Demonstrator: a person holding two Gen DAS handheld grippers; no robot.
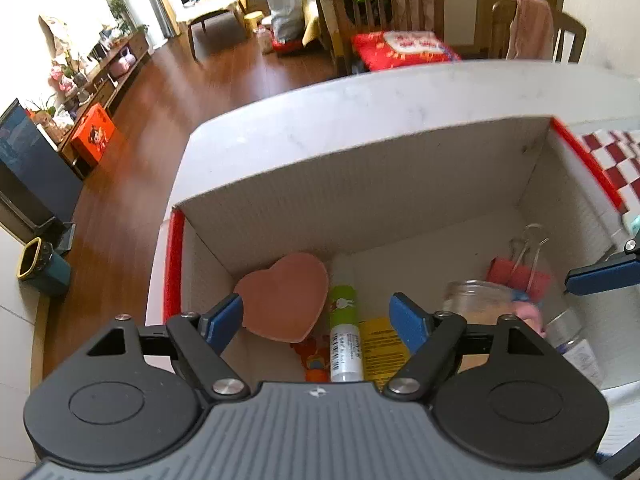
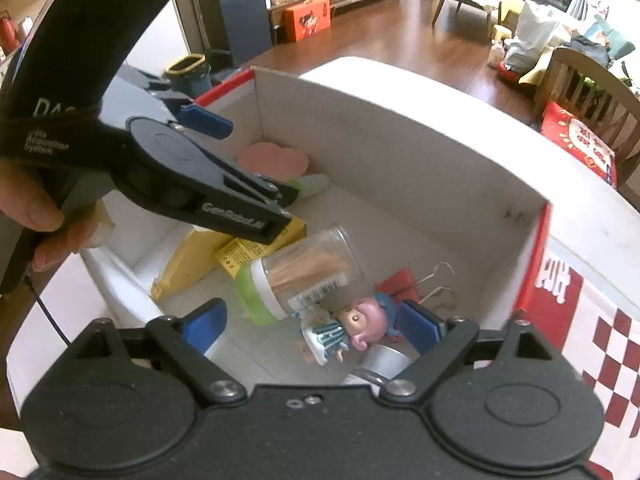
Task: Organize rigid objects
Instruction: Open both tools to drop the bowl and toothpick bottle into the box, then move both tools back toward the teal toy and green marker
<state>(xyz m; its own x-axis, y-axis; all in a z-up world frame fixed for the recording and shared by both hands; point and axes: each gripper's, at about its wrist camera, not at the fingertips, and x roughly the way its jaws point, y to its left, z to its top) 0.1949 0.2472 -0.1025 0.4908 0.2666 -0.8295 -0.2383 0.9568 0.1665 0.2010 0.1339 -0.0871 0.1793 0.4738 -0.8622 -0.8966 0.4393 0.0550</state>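
A white cardboard box [image 1: 360, 176] with red edges holds several items: a pink heart pad [image 1: 284, 300], a green-capped glue stick [image 1: 344, 336], a yellow packet [image 1: 380, 344], a clear jar of toothpicks [image 2: 304, 276], a red binder clip [image 1: 520, 272] and a pink-haired figurine [image 2: 352, 328]. My left gripper [image 1: 320, 320] is open and empty above the box's left half; it also shows in the right wrist view [image 2: 224, 168]. My right gripper [image 2: 312, 328] is open over the figurine and a small white-capped bottle [image 2: 384, 360], with nothing clamped.
The box [image 2: 400, 140] stands on a white marble table [image 1: 360, 100]. A red-and-white checked cloth [image 2: 600, 360] lies to the right of the box. Wooden chairs [image 1: 388, 12] stand behind the table. Wooden floor lies beyond the table's left edge.
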